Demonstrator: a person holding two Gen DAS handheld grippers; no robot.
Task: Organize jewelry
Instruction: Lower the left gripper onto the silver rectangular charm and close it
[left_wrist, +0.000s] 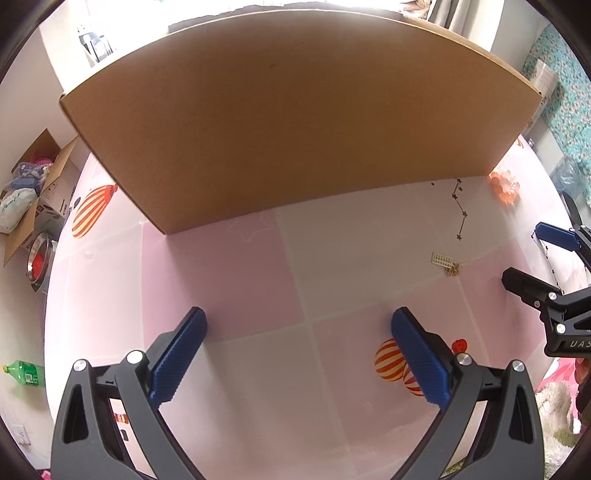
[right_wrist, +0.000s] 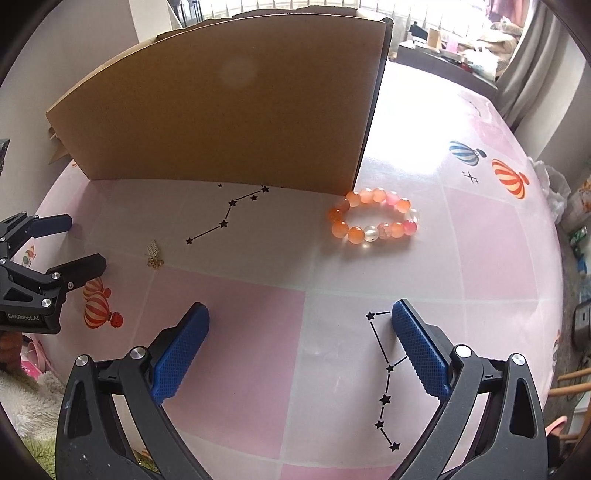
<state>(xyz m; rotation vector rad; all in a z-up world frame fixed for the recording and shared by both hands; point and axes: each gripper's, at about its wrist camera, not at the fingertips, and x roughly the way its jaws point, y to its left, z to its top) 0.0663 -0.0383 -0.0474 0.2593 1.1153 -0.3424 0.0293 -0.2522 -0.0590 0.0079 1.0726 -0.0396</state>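
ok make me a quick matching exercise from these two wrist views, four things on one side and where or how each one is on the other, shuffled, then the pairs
Things:
1. beaded bracelet
2. small gold earrings
3. cardboard box
4. right gripper

Place or state:
A. standing upright at the back of the table
B. jaws wide apart, nothing between them
C. lying by the box's right front corner
D. lying on a white square near the left gripper's fingertips

Pairs: 1-C, 2-D, 3-A, 4-B
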